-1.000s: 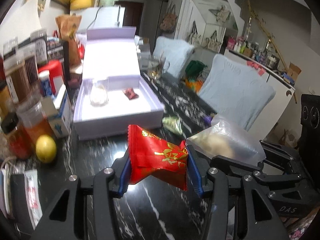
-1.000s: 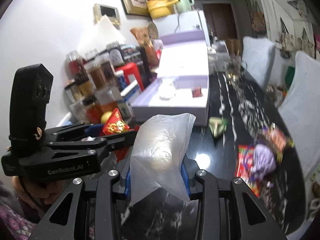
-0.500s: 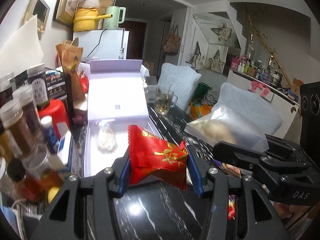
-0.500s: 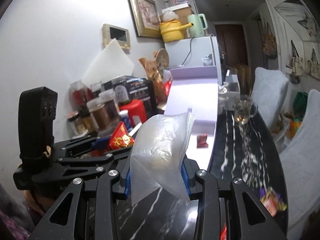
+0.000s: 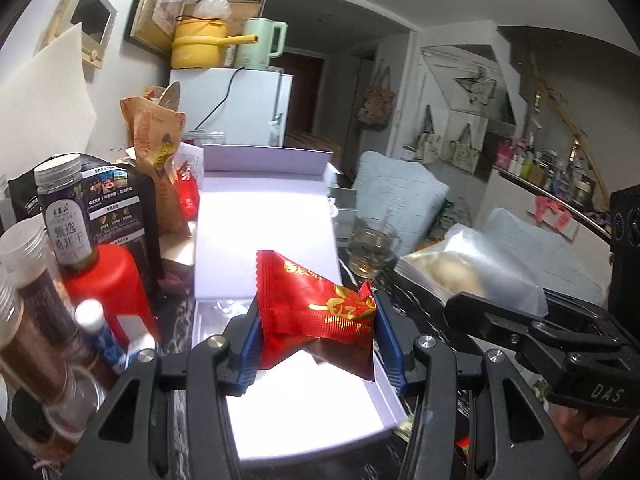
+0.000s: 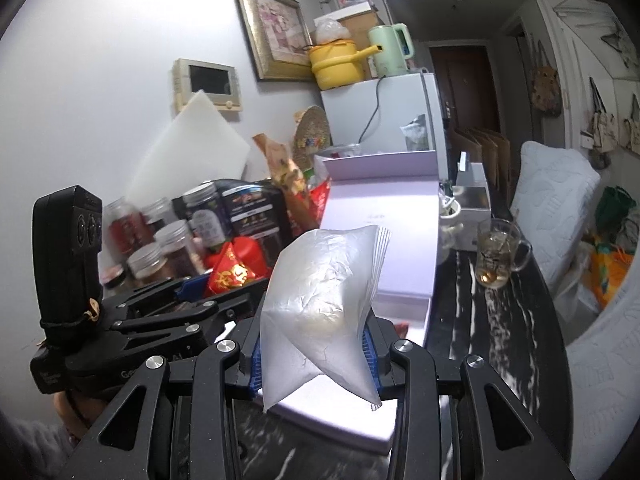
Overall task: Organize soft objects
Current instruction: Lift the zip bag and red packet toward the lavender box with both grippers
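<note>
Holding, left gripper (image 5: pixel 316 344): blue pads clamped on a red snack packet (image 5: pixel 316 312) with gold print, raised over the open box.
Holding, right gripper (image 6: pixel 314 348): blue pads pinched on a frosted plastic pouch (image 6: pixel 324 296) with something pale inside, also raised over the box's near end.
Box: a lilac gift box (image 5: pixel 304 412) lies open on the table, its lid (image 5: pixel 264 216) folded back flat toward the fridge; the tray's inside looks bright white under the light.
Surface: black marble-look tabletop (image 6: pixel 496 344) with white veining, glossy.
Left side of table: crowded with screw-top jars (image 5: pixel 64 208), a red container (image 5: pixel 108 288), a dark printed pouch (image 5: pixel 120 208) and a brown paper bag (image 5: pixel 156 148), all just beside the box.
Right of box: a glass mug (image 6: pixel 500 256) with pale liquid stands on the marble, near a small white box (image 6: pixel 472 188).
Room, far end: a white fridge (image 6: pixel 384 116) carries a yellow pot (image 6: pixel 336 64) and a mint-green kettle (image 6: pixel 390 50); a dark door lies beyond.
Wall: a gilt-framed picture (image 6: pixel 276 36) and a beige intercom panel (image 6: pixel 208 84) hang above a leaning white foam board (image 6: pixel 192 152).
Seating: chairs with pale quilted covers (image 6: pixel 556 200) line the table's right edge.
Grippers together: side by side, near but apart.
</note>
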A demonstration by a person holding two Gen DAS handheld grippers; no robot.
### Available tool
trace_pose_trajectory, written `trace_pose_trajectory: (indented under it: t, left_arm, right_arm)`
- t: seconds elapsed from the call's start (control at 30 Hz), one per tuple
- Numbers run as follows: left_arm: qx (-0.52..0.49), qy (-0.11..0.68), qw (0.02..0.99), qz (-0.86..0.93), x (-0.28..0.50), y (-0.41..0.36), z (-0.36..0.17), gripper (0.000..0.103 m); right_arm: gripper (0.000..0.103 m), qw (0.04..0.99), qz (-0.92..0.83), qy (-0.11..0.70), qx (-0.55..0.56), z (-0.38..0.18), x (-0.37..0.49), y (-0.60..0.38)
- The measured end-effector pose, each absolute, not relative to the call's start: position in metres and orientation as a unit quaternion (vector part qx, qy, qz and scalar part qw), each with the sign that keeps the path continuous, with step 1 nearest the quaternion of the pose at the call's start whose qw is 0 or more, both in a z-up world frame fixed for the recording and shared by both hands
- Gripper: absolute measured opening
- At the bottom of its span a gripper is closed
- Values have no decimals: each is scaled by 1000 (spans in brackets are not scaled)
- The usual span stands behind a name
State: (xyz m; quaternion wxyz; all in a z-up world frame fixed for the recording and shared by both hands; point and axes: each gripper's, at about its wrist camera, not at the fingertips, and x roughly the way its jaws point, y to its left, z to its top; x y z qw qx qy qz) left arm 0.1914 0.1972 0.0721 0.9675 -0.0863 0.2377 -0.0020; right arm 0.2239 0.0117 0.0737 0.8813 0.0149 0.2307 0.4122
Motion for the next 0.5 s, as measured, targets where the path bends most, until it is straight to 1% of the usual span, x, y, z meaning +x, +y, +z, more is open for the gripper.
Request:
trace_pose_trajectory:
  t: [0.23,0.5]
  left_arm:
    - [-89,265,960,26,235,219,55,50]
    - [-80,318,943,51,276,230,24,50]
  right_arm:
    - [37,875,408,260,0,65,270,41]
    - [37,857,400,325,-12,37,319,68]
